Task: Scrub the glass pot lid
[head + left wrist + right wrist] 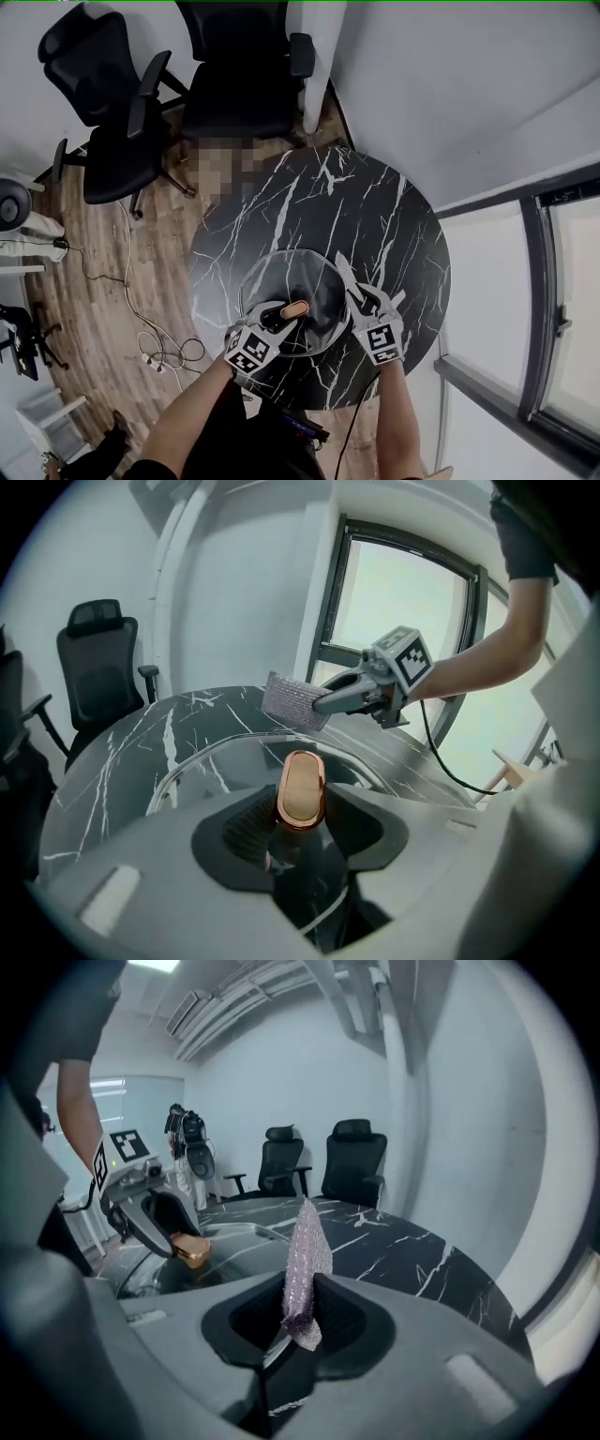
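We are seeing round black marble-look table [375, 216] showing glossy, smooth top, white veins. We are noting clear glass pot lid [281, 277] looking smooth, reflective, its copper-coloured oval knob [301, 789] shining like polished metal. We are reading silvery-lilac scrub cloth [306, 1251] as rough, glittery mesh. Left gripper [300, 822], right gripper [298, 1316] wearing matt grey plastic. Floor [103, 272] looking like wood planks.

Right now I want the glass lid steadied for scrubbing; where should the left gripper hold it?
On the copper knob at the lid's centre, from above, jaws across its narrow sides: it's the only raised part on shallow, slick glass. The left gripper clasps it.
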{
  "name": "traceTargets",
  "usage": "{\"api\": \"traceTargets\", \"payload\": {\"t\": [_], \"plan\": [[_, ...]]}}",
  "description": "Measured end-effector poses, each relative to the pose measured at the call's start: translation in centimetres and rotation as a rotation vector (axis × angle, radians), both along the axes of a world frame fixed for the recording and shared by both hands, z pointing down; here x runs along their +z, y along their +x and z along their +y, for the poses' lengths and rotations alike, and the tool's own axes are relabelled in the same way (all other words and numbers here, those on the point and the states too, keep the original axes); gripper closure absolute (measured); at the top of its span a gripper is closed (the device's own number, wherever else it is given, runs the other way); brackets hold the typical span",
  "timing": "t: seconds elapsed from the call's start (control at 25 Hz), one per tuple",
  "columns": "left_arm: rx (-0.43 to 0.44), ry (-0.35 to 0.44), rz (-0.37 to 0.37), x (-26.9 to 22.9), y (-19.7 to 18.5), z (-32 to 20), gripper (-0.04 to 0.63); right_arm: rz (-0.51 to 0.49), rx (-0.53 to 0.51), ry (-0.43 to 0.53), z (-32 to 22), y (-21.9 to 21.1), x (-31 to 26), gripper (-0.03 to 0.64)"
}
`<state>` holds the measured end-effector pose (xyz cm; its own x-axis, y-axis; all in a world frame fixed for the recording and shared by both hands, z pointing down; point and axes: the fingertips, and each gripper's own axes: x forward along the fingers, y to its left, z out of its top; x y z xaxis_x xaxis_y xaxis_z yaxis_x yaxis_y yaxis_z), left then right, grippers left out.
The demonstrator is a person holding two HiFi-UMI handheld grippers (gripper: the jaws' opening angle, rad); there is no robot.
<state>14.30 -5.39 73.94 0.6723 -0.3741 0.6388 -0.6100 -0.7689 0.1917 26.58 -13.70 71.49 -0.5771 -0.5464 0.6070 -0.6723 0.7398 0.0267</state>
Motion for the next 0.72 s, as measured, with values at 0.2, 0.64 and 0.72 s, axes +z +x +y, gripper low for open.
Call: {"api": "traceTargets", "payload": {"t": [0.2,0.64,0.72], "plan": [[0.012,0.004,0.013,0.0,0.0,0.0,0.426,0.15,-0.17,-0.013,-0.5,-2.6,2.7,0.54],[0.001,-0.029,0.044,0.2,0.0,-0.1,0.423,0.202,-0.415,-0.217,0.1,-5.6,5.2,0.541],[-0.002,-0.043,0.05,0.3,0.0,-0.1,0.422,0.203,-0.442,-0.271,0.1,-5.6,5.1,0.541]]}}
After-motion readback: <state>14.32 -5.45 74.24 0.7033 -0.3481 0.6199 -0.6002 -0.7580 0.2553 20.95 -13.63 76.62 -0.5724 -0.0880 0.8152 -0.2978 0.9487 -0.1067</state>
